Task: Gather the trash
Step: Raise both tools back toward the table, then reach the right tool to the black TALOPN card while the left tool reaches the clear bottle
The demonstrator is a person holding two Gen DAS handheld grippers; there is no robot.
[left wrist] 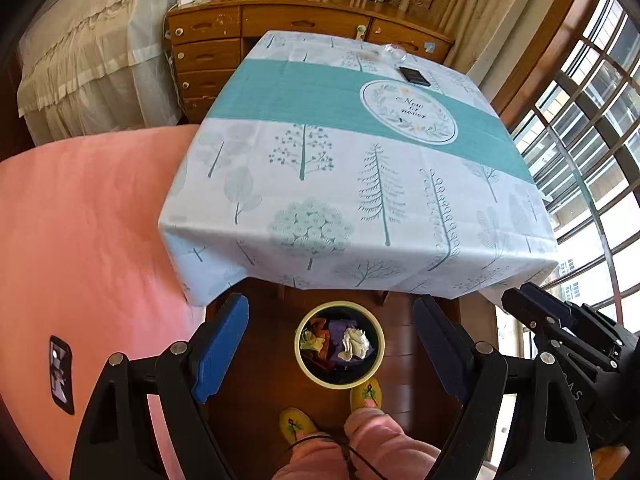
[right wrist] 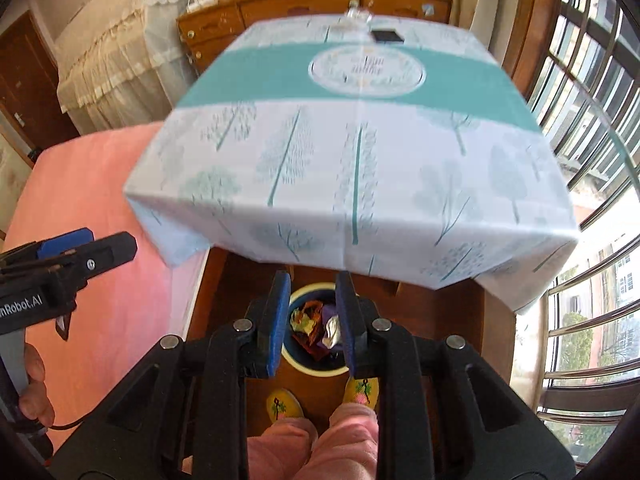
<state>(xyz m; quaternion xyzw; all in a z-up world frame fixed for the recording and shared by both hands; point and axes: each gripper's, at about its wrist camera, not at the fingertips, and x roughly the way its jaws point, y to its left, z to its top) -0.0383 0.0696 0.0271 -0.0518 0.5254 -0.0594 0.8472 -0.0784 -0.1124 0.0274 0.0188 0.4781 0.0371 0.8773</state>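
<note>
A round bin (left wrist: 304, 364) with a pale yellow rim stands on the wooden floor below the table's near edge. It holds crumpled trash (left wrist: 354, 343): white, purple, orange and green paper. My left gripper (left wrist: 332, 344) is open and empty, high above the bin. The right gripper shows at the right edge of the left wrist view (left wrist: 560, 320). In the right wrist view the bin (right wrist: 316, 368) and its trash (right wrist: 306, 320) lie under my right gripper (right wrist: 312, 312), whose jaws stand partly open with nothing between them. The left gripper (right wrist: 68, 256) shows at the left.
A table with a tree-print cloth (left wrist: 340, 184) fills the middle; a black flat object (left wrist: 414, 75) and clear plastic (left wrist: 390, 51) lie at its far end. A pink bed (left wrist: 80, 240) is left, barred windows (left wrist: 592, 128) right, a wooden dresser (left wrist: 248, 28) behind. My slippered feet (left wrist: 366, 394) stand by the bin.
</note>
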